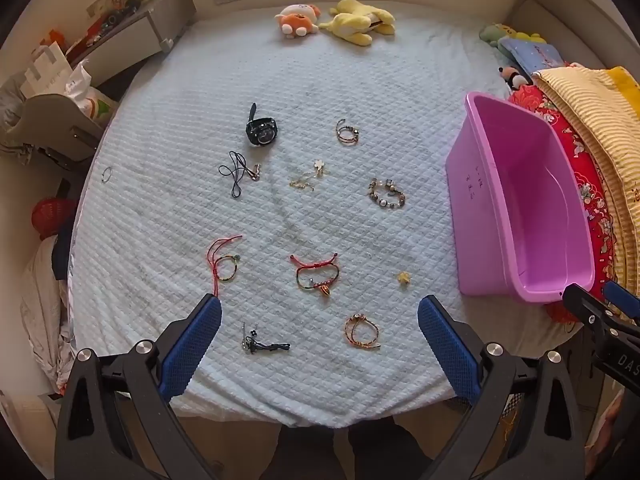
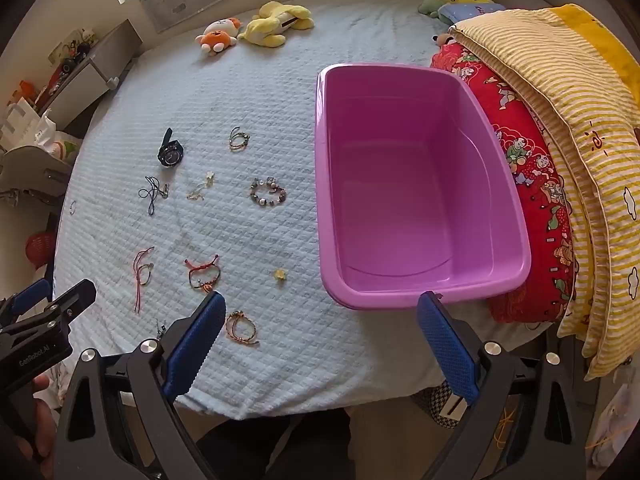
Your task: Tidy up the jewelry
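Several pieces of jewelry lie spread on a light blue quilted bed (image 1: pixel 200 128): a black watch (image 1: pixel 262 131), a beaded bracelet (image 1: pixel 386 194), a gold chain with a white flower (image 1: pixel 308 178), a red cord bracelet (image 1: pixel 318 274), an orange braided bracelet (image 1: pixel 361 332) and a small yellow charm (image 1: pixel 404 278). An empty purple plastic tub (image 2: pixel 412 192) stands to the right of them. My left gripper (image 1: pixel 319 312) is open and empty over the near edge of the bed. My right gripper (image 2: pixel 321 308) is open and empty by the tub's near left corner.
Plush toys (image 1: pixel 336 20) lie at the far edge of the bed. Folded red and yellow striped bedding (image 2: pixel 560 140) is piled right of the tub. A grey bedside shelf (image 1: pixel 132 36) with clutter stands at the left. A small silver ring (image 1: pixel 106 174) lies near the bed's left edge.
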Demonstrator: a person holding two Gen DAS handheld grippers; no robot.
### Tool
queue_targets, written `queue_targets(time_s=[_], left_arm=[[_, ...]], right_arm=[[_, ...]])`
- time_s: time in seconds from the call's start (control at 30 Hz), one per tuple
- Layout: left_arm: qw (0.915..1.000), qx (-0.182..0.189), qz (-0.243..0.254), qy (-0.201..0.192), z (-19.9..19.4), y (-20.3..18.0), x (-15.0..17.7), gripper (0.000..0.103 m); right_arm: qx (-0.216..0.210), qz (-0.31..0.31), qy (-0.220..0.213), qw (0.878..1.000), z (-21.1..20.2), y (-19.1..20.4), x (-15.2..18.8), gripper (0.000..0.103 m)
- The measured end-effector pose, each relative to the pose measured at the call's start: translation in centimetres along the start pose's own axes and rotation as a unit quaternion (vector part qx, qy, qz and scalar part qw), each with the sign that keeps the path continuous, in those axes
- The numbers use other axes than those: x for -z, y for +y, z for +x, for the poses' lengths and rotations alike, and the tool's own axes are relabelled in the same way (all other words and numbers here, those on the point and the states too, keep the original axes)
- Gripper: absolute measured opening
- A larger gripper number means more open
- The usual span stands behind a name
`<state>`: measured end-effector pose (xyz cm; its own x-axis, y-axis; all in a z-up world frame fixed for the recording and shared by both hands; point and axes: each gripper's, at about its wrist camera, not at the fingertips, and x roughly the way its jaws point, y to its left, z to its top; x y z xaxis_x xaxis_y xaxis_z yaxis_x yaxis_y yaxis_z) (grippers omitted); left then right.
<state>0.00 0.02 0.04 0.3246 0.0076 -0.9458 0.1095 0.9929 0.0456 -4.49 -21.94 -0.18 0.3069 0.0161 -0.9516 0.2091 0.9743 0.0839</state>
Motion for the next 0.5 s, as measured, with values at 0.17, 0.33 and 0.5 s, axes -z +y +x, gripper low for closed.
queue_targets(time_s=[0.17,0.33,0.5], left_arm=[[0.9999,0.008,-0.003,0.01,-0.1,0.5,-1.2,0.097],[1.0,0.003,-0.003,-0.004,-0.3,0.3,-0.2,0.097],[1.0,0.003,-0.008,-0.002,-0.1,0.6,-0.8,0.097]], right_arm=[[0.0,0.001,-0.001,1.0,0.0,0.0,0.0,0.092],[-0.001,0.001,-0.002,1.0,0.0,-0.2,-0.1,0.092],[0.005,-0.003,-0.005,1.0,0.0,0.6,0.4,0.092]])
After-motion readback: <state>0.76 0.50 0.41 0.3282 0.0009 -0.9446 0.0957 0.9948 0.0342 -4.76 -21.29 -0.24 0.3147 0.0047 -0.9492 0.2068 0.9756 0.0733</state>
